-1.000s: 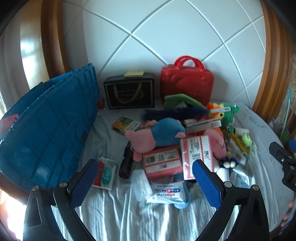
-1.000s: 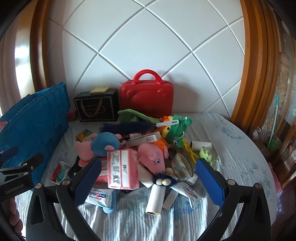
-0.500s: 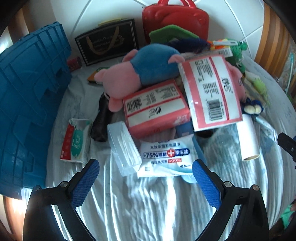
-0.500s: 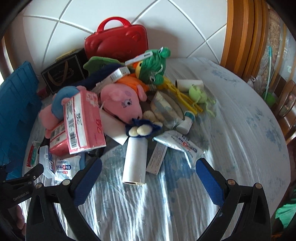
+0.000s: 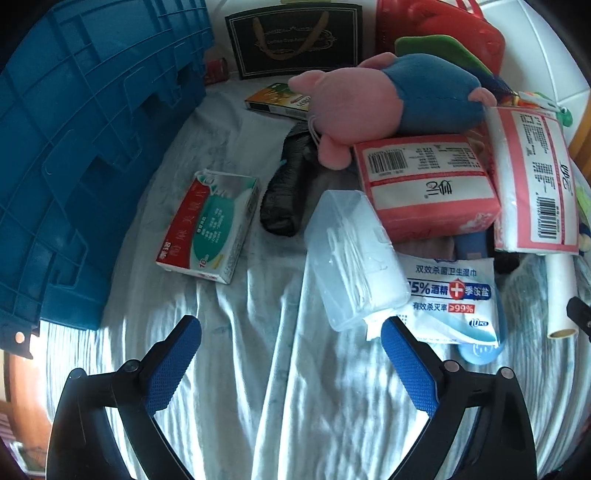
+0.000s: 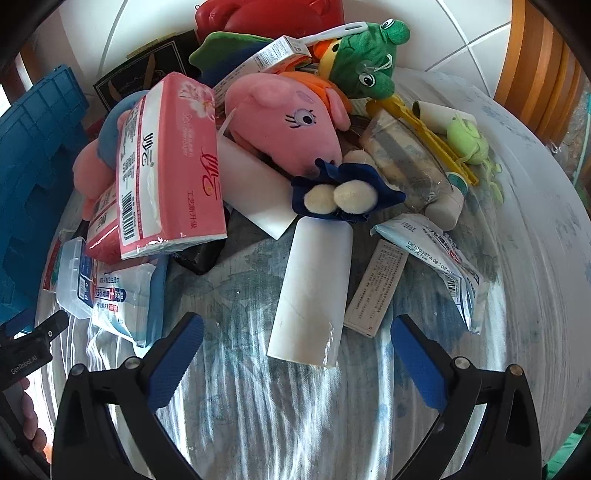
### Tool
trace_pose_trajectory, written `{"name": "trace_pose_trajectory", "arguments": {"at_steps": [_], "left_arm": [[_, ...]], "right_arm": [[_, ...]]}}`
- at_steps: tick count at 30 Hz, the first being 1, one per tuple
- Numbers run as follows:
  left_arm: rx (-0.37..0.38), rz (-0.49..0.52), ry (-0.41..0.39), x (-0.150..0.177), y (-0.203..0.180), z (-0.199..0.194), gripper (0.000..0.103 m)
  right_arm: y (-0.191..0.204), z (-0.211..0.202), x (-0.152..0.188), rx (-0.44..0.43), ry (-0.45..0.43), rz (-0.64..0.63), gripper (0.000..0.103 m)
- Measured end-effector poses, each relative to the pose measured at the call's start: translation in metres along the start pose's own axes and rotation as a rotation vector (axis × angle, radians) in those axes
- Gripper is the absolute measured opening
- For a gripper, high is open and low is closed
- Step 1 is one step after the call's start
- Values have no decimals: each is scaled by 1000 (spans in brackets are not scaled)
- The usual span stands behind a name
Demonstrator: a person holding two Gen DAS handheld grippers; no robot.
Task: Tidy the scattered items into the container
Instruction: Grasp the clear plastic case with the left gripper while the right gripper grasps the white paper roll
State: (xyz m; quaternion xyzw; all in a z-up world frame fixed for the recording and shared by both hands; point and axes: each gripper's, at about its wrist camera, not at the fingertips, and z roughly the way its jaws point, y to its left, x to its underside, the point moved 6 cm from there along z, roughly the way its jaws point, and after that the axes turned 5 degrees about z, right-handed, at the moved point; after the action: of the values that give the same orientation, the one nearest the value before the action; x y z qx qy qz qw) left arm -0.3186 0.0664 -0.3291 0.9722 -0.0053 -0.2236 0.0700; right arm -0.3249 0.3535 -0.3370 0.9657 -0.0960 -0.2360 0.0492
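Observation:
A pile of items lies on a pale bedsheet. In the left wrist view my left gripper (image 5: 290,336) is open and empty, just short of a clear plastic box of cotton swabs (image 5: 352,258) and a wet-wipe pack (image 5: 452,295). A red-and-green medicine box (image 5: 208,225) lies to the left, beside the blue crate (image 5: 74,155). In the right wrist view my right gripper (image 6: 295,336) is open and empty, its tips either side of the near end of a white paper tube (image 6: 314,288). Behind the tube are pink tissue packs (image 6: 170,166), a pink pig plush (image 6: 284,122) and a green frog plush (image 6: 365,59).
A black gift bag (image 5: 295,40) and a red case (image 5: 439,33) stand against the white headboard. A black roll (image 5: 286,188) and a blue-bodied pig plush (image 5: 399,92) lie mid-pile. A flat white carton (image 6: 380,288) and a foil pack (image 6: 436,258) lie right of the tube. The bed edge curves right.
Both grippers have dropped and moved in toward the pile; the items now look much larger and nearer. Both stay open and nothing has been picked up.

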Motion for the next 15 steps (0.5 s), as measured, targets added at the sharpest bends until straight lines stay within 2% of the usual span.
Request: {"name": "trace_pose_trajectory", "arguments": {"at_steps": [5,7,9,11,13,15], "left_arm": [[73,-21,-27,-13,-16,-2,96],[79,-7,-41,-23,-29,-2,96],[54,11,-44,-31,-38,5,94],[51,11,-16,-35,-42,17,83],[54,3,37,-35,-43,32,59],[52,-7,57,-31,-40,41,55]], "right_arm": [[1,10,1,-1,13,-11,103],[3,10,2,-16,11,-10,103],[5,8,2,-27,6,-4,103],[9,8,2,-36,7,-13,100],[14,9,1,-37,10,-32,80],[17,11,1,-20,13,-48,73]]}}
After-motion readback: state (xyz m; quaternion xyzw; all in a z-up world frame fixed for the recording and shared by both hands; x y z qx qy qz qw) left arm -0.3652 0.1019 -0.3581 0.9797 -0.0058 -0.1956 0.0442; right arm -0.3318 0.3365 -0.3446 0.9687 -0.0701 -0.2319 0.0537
